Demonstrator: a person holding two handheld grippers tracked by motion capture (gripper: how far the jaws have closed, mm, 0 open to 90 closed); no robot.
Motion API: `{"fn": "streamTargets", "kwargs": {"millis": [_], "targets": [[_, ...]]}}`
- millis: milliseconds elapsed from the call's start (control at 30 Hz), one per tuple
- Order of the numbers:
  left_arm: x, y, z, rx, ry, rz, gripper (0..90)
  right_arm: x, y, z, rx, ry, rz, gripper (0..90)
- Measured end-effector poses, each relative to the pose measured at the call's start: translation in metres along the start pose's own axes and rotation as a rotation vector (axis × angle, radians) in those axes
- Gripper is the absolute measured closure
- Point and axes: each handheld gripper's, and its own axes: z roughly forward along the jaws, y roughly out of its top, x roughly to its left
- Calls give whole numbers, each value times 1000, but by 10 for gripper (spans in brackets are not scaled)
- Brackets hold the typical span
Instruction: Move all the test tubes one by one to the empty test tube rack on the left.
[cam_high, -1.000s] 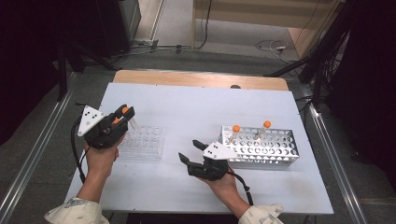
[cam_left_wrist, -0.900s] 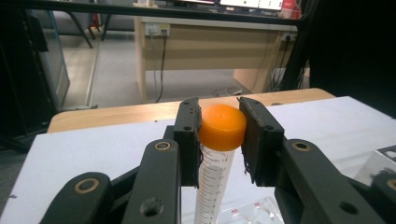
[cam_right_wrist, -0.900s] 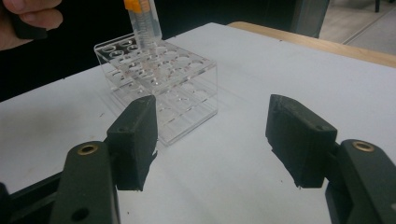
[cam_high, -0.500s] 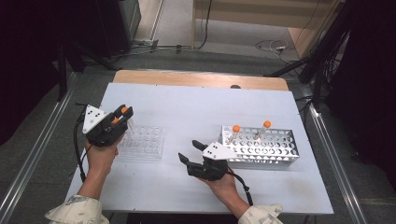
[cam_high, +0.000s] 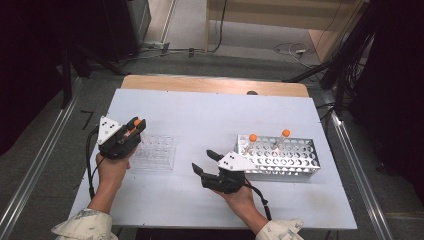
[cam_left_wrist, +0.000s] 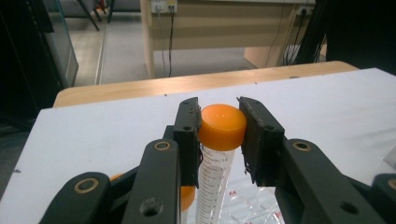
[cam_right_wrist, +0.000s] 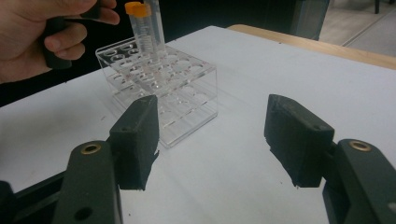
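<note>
Left gripper (cam_left_wrist: 219, 126) clamped on orange-capped tube (cam_left_wrist: 215, 158), cap pinched between both jaws, tube hanging upright over clear rack (cam_high: 156, 152) at worktop (cam_high: 210, 115) left side, lower end among rack holes. Right gripper (cam_right_wrist: 212, 140) empty, jaws wide apart, facing that rack, well short.

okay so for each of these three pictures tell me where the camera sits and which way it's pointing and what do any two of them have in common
High view: above the person's side, looking forward and down on the white table; both forearms, left gripper, right gripper.
Left gripper view: rides the left gripper, looking along its jaws across the table; they clamp an orange-capped clear plastic tube.
Right gripper view: rides the open right gripper, facing the clear acrylic rack and the left hand.
Shared: all three show the tube; high and right gripper views show the rack.
</note>
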Motion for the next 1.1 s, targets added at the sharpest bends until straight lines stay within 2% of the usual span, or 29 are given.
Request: {"fn": "streamTargets", "kwargs": {"millis": [400, 767, 900, 1100], "targets": [[0, -6, -1, 1, 3, 2, 686, 0, 0, -1, -3, -1, 3, 342], [-1, -5, -3, -8, -11, -2, 584, -1, 0, -1, -2, -2, 6, 342], [-1, -3, -6, -25, 6, -8, 499, -2, 1, -2, -7, -7, 7, 341], [-4, 3, -11, -50, 30, -10, 292, -7, 2, -6, -17, -22, 15, 341]]}}
